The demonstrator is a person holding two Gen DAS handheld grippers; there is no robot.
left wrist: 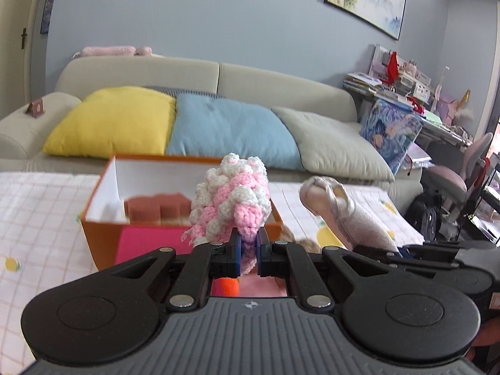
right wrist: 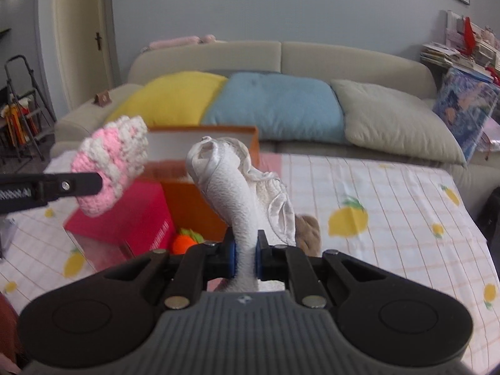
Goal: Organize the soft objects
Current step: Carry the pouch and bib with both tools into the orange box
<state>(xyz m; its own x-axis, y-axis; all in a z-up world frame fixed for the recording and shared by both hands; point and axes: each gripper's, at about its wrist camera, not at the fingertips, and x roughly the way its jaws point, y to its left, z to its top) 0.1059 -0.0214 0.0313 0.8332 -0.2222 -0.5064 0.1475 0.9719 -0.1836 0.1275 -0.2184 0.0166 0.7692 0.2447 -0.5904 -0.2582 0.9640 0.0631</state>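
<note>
Jaws clamped: left gripper (left wrist: 249, 243) knit toy (left wrist: 229, 197), right gripper (right wrist: 247, 251) white cloth (right wrist: 231, 187).

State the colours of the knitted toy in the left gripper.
Pink and white knitted toy, clearest in the left wrist view.

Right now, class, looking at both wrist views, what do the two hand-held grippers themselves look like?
Both look alike. The left gripper and right gripper each have a grey ribbed body with a small star-like mark, two round black housings, and black link arms joined by silver pins. Blue pads line the black fingers. No cables or sleeves show.
</note>
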